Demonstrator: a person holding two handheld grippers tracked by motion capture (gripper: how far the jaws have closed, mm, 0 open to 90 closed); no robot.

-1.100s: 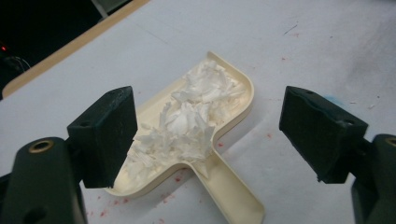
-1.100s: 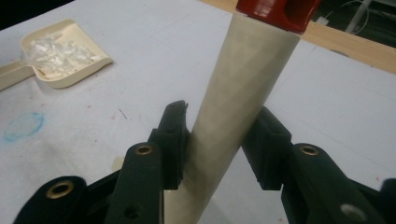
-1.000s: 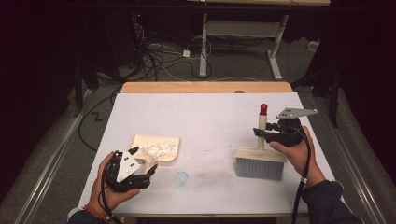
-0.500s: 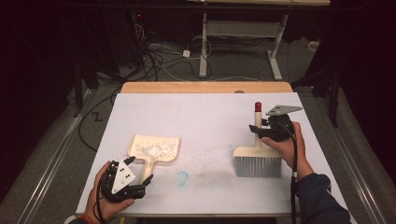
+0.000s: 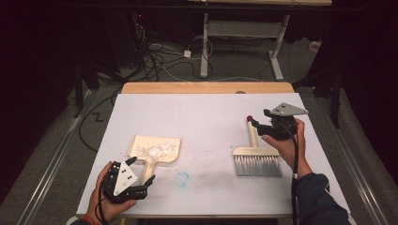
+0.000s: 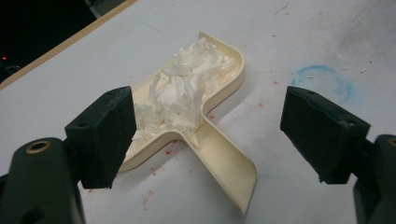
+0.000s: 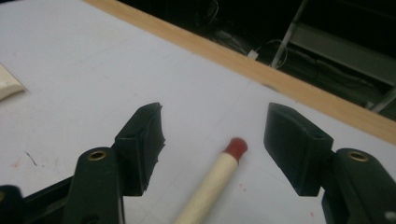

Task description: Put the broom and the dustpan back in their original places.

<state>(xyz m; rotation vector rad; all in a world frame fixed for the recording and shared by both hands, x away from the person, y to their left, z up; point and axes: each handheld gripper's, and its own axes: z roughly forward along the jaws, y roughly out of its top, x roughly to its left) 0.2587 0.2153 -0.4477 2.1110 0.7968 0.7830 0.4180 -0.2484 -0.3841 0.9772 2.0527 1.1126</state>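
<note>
Half the brush (image 7: 212, 179) handle runs off the right gripper view's bottom edge.

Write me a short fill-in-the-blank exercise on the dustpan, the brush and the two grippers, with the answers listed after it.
1. The cream dustpan holds a heap of white ____ scraps.
2. The brush lies on the table with a ____ tip at the end of its handle.
3. The right gripper has just been opening; its fingers stand either side of the brush's ____ without pressing on it.
4. The left gripper is ____, with the dustpan's handle between its fingers.

Missing words: paper; red; handle; open
</note>
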